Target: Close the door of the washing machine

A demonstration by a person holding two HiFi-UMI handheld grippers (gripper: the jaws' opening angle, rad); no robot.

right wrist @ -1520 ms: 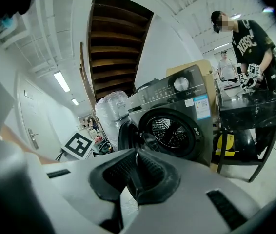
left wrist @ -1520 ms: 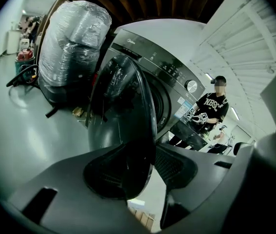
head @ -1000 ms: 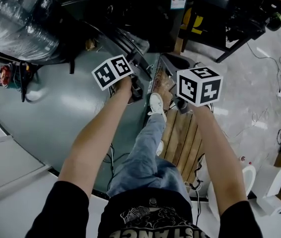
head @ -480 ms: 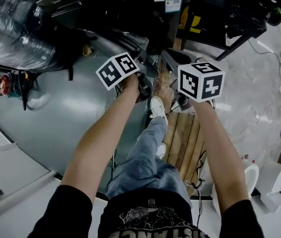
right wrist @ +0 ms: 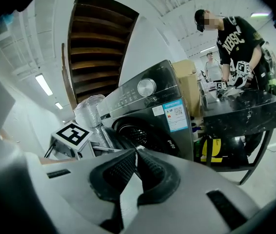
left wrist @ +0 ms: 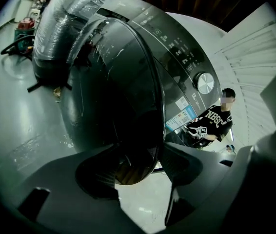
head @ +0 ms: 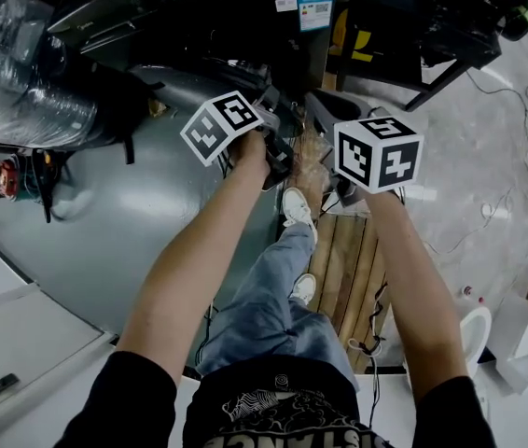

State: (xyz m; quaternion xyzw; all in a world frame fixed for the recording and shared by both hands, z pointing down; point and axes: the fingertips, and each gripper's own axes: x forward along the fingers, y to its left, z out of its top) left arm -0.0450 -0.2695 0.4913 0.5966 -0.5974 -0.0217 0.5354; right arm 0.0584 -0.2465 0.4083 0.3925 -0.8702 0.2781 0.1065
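Seemingly, the left claw [left wrist: 139, 149], just opening wide astride the door [left wrist: 118, 82] edge, is risking slipping off mid-push; the right claw [right wrist: 135, 155] is sitting shut, empty.

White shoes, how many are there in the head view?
2. One shoe is at the end of the forward leg; the other shoe is farther back, by the wooden boards.

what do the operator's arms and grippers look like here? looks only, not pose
The left gripper and right gripper have grey moulded bodies with black ribbed pads. Each carries a white cube printed with black square markers. The arms are bare below black short sleeves. No cables show on either.
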